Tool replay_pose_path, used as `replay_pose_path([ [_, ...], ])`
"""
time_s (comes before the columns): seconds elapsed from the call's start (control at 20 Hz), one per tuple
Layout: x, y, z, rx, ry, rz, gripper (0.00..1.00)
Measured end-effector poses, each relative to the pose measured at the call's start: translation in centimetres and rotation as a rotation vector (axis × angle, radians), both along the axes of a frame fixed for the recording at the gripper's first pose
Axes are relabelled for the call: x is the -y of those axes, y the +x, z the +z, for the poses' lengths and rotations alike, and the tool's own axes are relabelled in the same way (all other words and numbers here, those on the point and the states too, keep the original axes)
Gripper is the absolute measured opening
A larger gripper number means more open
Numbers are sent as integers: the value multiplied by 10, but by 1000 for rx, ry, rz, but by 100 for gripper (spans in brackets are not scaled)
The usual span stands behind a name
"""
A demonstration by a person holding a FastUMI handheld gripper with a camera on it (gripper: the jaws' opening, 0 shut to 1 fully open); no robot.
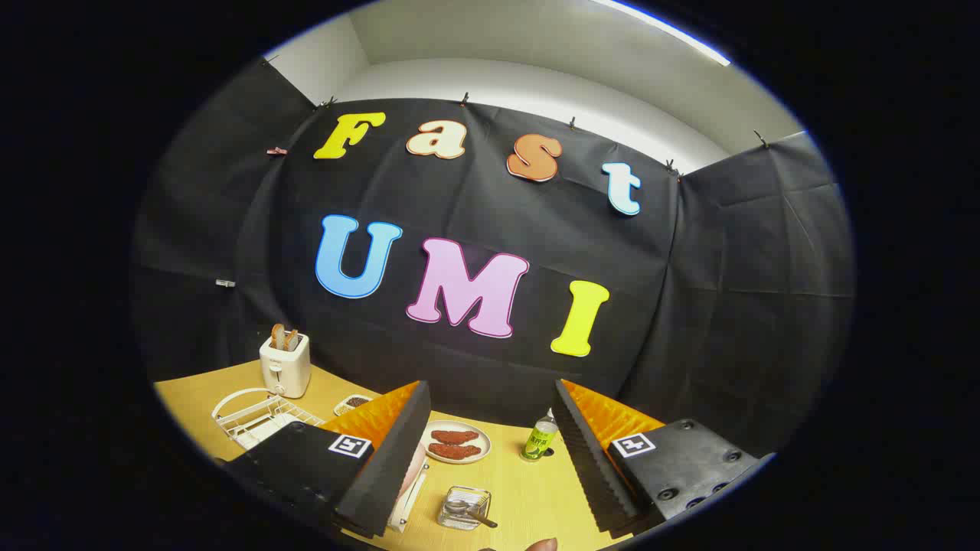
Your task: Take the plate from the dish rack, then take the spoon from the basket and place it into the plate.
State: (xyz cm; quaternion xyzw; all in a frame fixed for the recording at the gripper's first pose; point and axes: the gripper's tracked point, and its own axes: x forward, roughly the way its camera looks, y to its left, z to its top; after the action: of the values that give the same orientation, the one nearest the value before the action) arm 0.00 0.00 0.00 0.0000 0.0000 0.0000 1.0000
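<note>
My gripper [491, 392] is open and held above the wooden table [528, 490], with nothing between its fingers. Below the gap, on the table, stands a small clear basket [464, 508] with a spoon [476, 514] lying in it, handle to the right. A pale pink plate [414, 468] peeks out from behind my left finger [387, 459], next to a white frame [404, 501]; most of it is hidden. A white wire dish rack [256, 417] sits further left, near the toaster.
A white toaster [285, 364] with toast stands at the back left. A small dish [354, 402], a white plate with two pieces of meat [456, 444] and a green-labelled bottle [540, 438] lie beyond the basket. A person's fingertip [540, 545] shows near the front edge.
</note>
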Motion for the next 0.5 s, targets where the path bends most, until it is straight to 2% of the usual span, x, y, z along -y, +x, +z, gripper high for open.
replay_pose_path([
  [0.5,-7,-3,5,13,11,19,98],
])
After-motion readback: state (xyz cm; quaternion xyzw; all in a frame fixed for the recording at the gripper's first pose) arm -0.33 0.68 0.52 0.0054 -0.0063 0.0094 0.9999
